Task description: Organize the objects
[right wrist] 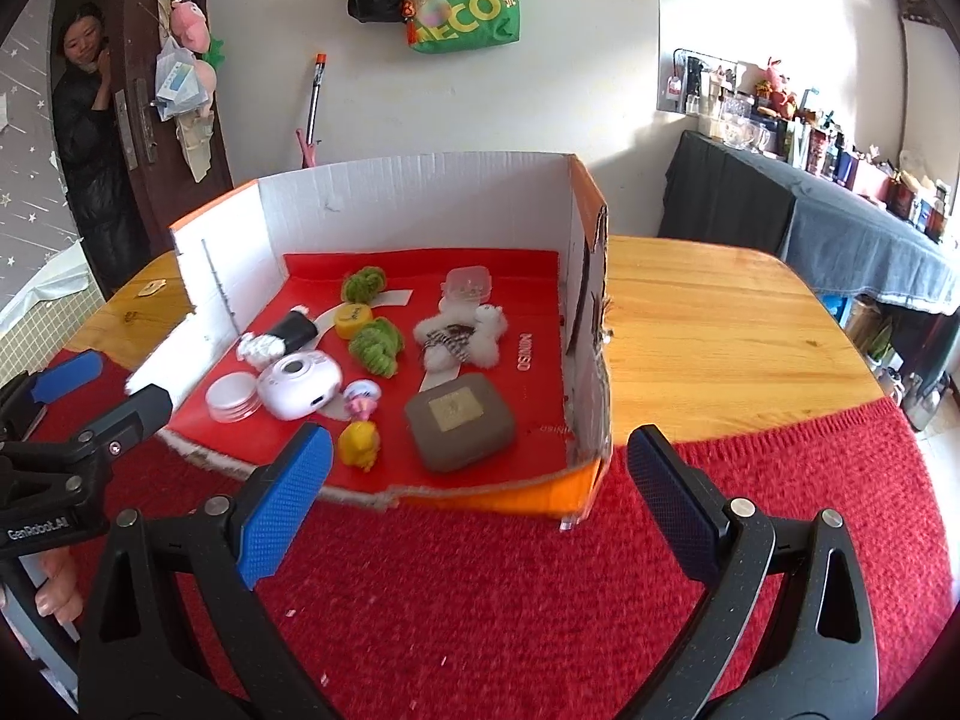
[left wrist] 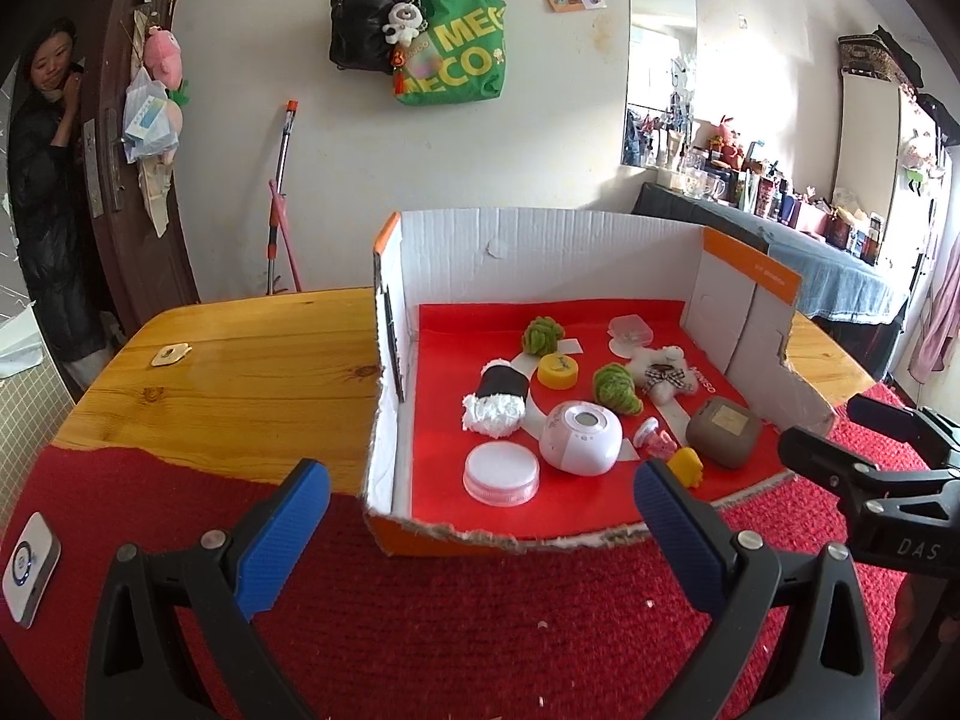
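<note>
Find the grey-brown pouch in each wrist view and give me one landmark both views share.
Left wrist view: the grey-brown pouch sits right of centre, at the near right of the red mat, beside the yellow toy.
Right wrist view: the pouch is just below centre, at the near edge of the mat, right of the yellow toy.
Shared landmark: the green tote bag hanging on the wall behind the box.
</note>
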Tool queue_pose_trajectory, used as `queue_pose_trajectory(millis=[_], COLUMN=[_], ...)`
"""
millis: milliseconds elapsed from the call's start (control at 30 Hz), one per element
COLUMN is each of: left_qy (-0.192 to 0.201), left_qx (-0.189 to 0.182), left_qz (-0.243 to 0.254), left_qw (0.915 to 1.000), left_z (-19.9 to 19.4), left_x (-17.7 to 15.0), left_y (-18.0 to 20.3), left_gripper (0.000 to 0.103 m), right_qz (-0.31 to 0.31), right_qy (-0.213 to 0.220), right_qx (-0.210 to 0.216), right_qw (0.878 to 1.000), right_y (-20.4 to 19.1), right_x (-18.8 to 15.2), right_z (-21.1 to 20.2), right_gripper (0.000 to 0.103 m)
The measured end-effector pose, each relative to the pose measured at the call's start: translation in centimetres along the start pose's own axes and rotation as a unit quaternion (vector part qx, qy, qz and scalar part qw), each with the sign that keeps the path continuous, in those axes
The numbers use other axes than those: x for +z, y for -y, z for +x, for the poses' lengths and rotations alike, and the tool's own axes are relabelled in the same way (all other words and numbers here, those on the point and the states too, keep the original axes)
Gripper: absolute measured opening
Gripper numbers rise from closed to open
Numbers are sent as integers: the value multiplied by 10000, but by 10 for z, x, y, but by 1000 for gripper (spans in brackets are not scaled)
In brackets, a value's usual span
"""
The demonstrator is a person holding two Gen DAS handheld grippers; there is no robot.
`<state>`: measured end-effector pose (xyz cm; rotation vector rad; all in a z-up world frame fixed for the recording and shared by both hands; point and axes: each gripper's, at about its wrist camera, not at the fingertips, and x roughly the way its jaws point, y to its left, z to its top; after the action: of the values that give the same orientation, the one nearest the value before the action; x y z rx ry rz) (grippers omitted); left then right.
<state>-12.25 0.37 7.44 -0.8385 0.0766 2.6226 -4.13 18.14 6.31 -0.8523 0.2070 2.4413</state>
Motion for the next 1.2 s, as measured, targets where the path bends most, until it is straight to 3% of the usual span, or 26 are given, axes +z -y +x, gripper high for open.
queue_pose_trajectory(millis=[400,767,1200], left_qy=[-711,-1372,-1428], left_qx=[-68,151,261], left_qz=[-85,-116,-124], left_qw=[9974,9904,9893], left_z=[-3,16,19], left_x=[-35,-61,-62], left_y=[3,6,5], left_gripper=[103,103,103], right_qz=[123,118,104], right_qy=[-671,-1219,-1234], right_qx=[13,-362,-515], right_qw=[9977,9918,9910], right_y=[-4,3,2], right_x=[-36,-61,-62], right_z=[-10,5,7], right_gripper=[100,101,103])
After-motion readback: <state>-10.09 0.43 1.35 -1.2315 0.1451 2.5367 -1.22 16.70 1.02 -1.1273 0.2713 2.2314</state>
